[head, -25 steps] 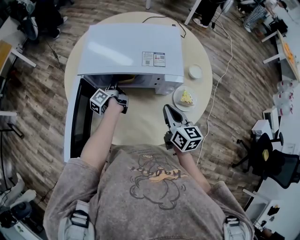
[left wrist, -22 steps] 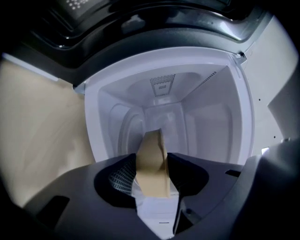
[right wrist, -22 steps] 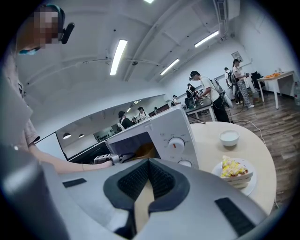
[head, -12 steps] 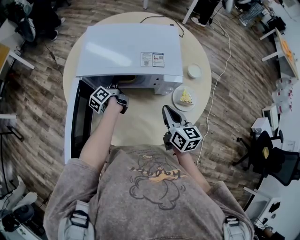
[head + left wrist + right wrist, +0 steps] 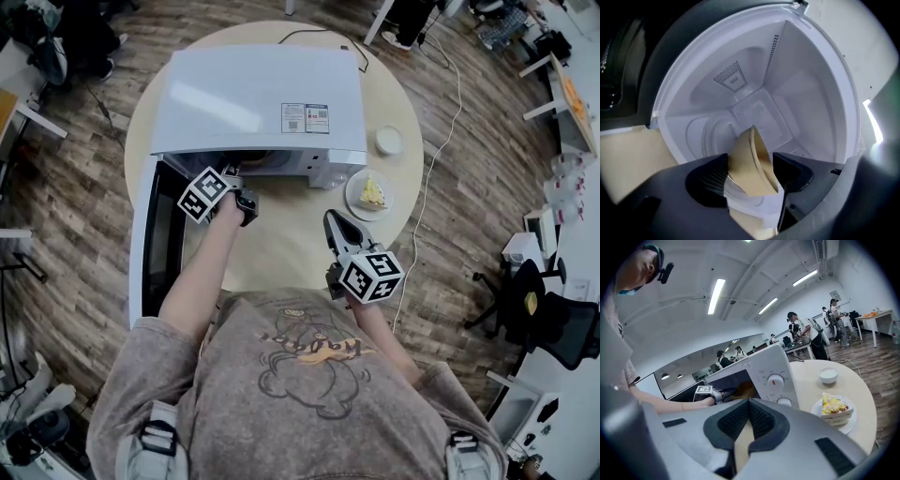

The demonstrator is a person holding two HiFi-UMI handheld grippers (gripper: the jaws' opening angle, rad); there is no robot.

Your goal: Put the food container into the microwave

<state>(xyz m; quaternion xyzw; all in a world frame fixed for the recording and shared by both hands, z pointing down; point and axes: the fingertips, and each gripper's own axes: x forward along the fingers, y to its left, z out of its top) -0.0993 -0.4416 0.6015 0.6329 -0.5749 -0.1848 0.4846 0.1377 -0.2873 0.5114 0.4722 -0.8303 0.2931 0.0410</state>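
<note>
Two grippers are in our hands, and we read each from its own view. Our left gripper (image 5: 750,158) has its tips inside the mouth of the white microwave (image 5: 258,98). The microwave's door (image 5: 150,239) hangs wide open off to the left of those jaws. The left jaws stand apart and have just been opening. The tan food container (image 5: 751,174) stands between them, tilted against the line of the jaws, its walls just beside both pads. A white ridged piece (image 5: 736,190) shows under it by the left pad; we cannot tell what that is. Ahead of the jaws lies the bare white cavity (image 5: 806,93), with a patch of vent holes (image 5: 733,80) on a wall beyond the tips. A round recess (image 5: 710,133) in the cavity floor lies just past the left jaw.

Our right gripper (image 5: 335,218) hovers over the round pale table (image 5: 291,248), well apart from the microwave's mouth. Its jaws are closed together with nothing between them. Ahead of its tips and to the left we see the microwave's control knobs (image 5: 776,380). Ahead and to the right sits a plate (image 5: 816,413) with a slice of cake (image 5: 833,406). Farther ahead on that side is a small white dish (image 5: 828,375).
</note>
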